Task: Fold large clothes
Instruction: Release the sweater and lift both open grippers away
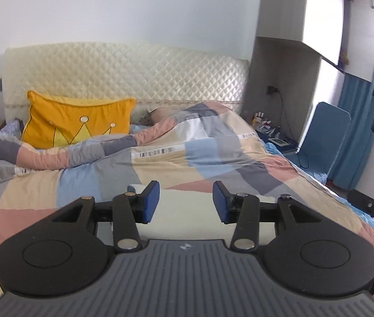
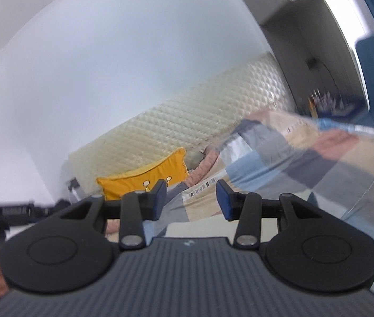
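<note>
So both grippers are up off the bed (image 1: pixel 55 192) right now and neither one has anything in it. Left gripper (image 1: pixel 185 202) has its fingers (image 1: pixel 151 202) spread with just air between them. Same for the right gripper (image 2: pixel 191 200), spread and empty, and its view is tilted and blurry.

The garment (image 1: pixel 184 211) is the pale cream thing lying flat on the quilt (image 1: pixel 208 153), right below the left gripper, on the near side from the yellow pillow (image 1: pixel 78 121). It also shows as a pale patch under the right gripper (image 2: pixel 195 225).

My read: this is a between-folds moment, or the fold's finished; can't tell how many folds are in. Next move would need both grippers to drop back down to the garment, pinch an edge each, and carry it over evenly.
</note>
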{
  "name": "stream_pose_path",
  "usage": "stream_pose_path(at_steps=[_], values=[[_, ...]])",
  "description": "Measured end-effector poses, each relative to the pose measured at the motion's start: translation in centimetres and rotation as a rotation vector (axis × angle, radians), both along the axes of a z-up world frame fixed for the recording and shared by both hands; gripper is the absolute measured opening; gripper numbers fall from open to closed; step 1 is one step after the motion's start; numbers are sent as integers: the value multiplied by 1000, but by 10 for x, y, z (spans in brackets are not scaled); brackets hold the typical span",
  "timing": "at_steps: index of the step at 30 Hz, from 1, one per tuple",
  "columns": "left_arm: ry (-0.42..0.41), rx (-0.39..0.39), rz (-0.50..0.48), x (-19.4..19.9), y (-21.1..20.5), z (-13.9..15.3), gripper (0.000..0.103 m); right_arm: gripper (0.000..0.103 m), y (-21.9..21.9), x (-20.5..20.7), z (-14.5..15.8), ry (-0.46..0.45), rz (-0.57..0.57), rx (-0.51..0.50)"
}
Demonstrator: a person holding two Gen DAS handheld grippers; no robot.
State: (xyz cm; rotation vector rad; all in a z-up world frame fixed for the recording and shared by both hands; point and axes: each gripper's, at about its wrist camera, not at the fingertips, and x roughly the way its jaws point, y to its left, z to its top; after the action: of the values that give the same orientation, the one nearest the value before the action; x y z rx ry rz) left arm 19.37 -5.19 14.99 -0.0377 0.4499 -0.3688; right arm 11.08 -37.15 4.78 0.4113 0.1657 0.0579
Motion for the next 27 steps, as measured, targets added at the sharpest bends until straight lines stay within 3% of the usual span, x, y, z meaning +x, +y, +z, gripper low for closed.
stream_pose_path(at_steps=[3,8,10,16,20,27], values=[[-35,31,-28,-35,-7,-1,50,46,17,-25,-1,-6,-2,-75],[-91,36,-13,-84,-4,-21,50,46,32,-54,-12,19,-25,-84],[-113,88,11,-100,-3,-34,50,46,39,-67,-17,31,-41,-92],[-88,108,32,-129,8,-69,50,46,65,-92,-39,60,-76,-265],[-62,128,42,-144,9,-90,50,46,68,-103,-51,98,-51,-256],[16,62,49,-155,16,-111,50,46,72,-107,-59,148,-20,-251]])
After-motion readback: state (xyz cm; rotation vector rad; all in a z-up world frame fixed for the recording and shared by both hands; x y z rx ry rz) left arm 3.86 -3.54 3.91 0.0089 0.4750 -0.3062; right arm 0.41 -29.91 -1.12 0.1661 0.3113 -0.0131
